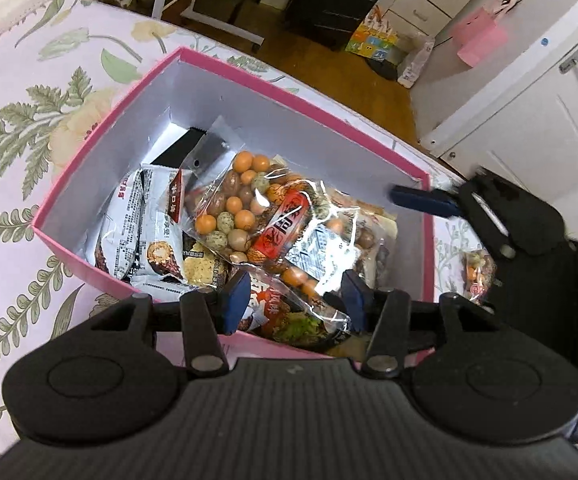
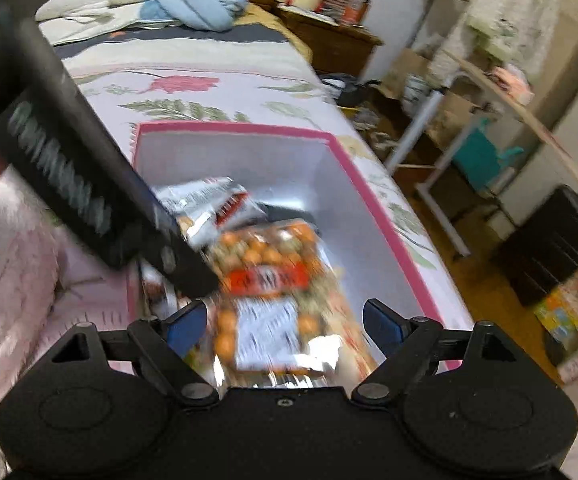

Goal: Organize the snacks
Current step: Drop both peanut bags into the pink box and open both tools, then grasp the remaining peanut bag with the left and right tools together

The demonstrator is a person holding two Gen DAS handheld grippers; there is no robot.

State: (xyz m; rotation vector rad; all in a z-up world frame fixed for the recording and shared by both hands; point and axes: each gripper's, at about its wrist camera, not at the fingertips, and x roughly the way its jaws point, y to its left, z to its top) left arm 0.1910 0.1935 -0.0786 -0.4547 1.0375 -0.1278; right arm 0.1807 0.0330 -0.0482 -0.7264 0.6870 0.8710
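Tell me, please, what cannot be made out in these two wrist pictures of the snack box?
- Left wrist view: the near end of the pink box is hidden behind the left gripper.
- Left wrist view: packets under the clear bag of coated nuts are covered by it.
- Right wrist view: motion blur smears the bag's label.
- Right wrist view: the box's left wall is hidden by the other gripper's body.

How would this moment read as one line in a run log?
box: pink box on bed, snacks inside | top: clear nut bag | left gripper: open over box | right gripper: open
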